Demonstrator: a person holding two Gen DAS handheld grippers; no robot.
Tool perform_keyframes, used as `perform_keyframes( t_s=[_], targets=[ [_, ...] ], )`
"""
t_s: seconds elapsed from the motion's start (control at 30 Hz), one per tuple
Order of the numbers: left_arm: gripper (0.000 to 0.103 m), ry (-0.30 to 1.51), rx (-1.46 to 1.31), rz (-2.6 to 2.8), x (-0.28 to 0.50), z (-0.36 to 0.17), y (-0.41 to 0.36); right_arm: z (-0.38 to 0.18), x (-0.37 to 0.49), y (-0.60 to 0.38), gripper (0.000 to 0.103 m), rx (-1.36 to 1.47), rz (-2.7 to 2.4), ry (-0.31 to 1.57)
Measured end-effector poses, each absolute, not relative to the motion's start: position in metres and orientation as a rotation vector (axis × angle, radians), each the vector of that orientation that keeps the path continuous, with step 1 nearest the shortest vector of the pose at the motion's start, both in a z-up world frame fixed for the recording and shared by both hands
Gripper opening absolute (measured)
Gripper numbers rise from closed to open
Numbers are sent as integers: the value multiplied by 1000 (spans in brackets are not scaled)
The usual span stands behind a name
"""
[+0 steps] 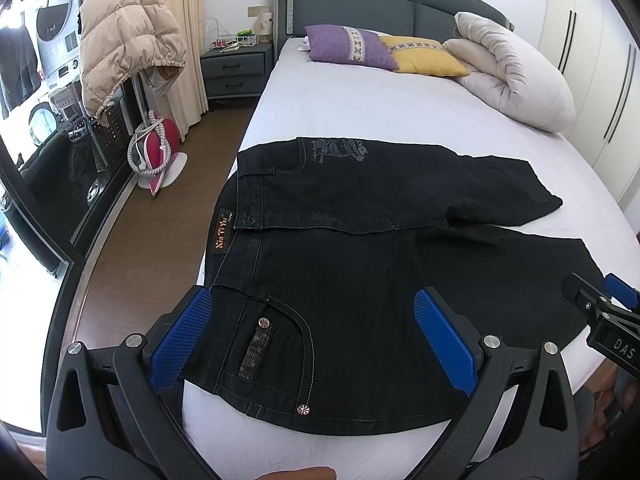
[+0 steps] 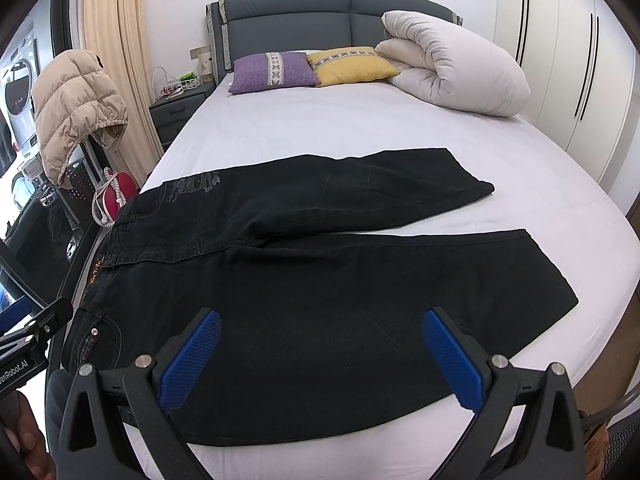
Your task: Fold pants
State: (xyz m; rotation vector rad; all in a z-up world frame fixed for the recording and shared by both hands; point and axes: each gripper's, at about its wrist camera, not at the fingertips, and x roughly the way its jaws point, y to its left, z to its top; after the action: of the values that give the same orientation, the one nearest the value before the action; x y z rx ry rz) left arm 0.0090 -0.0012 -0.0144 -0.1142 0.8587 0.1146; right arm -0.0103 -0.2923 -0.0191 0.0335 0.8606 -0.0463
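Both claws (image 1: pixel 316 336) (image 2: pixel 320 354) spread wide, empty, above black pants (image 2: pixel 320 280) flat on bed (image 2: pixel 320 128).

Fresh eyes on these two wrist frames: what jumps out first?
The black pants dominate: spread flat across the near end of the white bed, waistband toward the left edge, legs splayed apart to the right. Both grippers hover open over the near side, the left gripper by the hip pocket, the right gripper over the near leg. Behind them, a purple pillow, a yellow pillow and a rolled duvet line the headboard.
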Motion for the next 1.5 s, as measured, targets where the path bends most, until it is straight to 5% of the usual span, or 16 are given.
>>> perform_keyframes(
  t_s=[1.5],
  targets=[
    [103, 853, -71, 105, 12, -23, -2, -35, -5, -290, 103, 52, -20, 891]
  ],
)
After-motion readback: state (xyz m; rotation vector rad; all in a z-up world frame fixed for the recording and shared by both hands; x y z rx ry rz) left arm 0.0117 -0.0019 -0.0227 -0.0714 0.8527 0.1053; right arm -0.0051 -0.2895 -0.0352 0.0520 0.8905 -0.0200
